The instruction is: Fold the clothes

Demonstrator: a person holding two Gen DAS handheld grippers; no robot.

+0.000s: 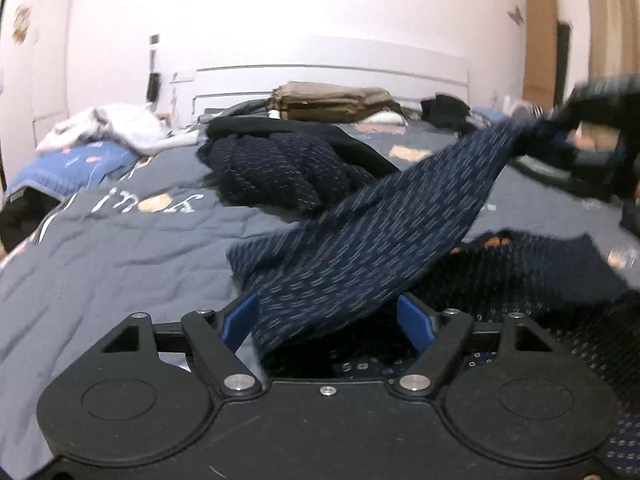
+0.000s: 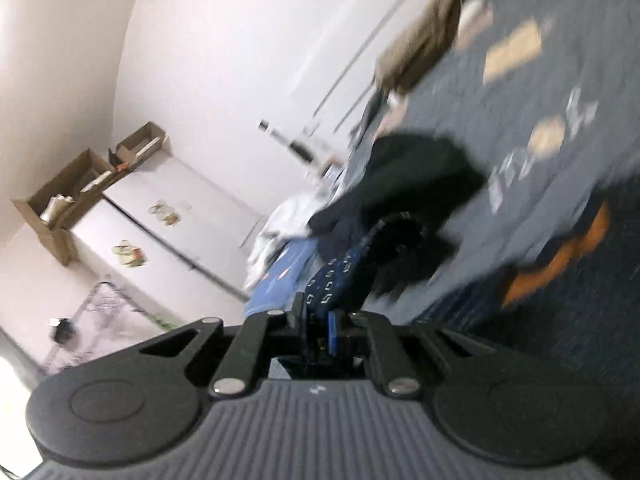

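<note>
We see the right tongs (image 1: pixel 560 128) clamped on one end of a navy patterned garment (image 1: pixel 360 240) stretched above the bed (image 1: pixel 100 260); our left tongs (image 1: pixel 328 320) stand open around its near end. Unpinched, that end may slip free and bunch.

Navy garment (image 1: pixel 360 240) flecked with pale dashes, grey bedspread (image 1: pixel 120 248) with white lettering, tan bundle (image 1: pixel 332 100) beyond, blue pads (image 1: pixel 240 316) on the black left tool (image 1: pixel 328 320).
</note>
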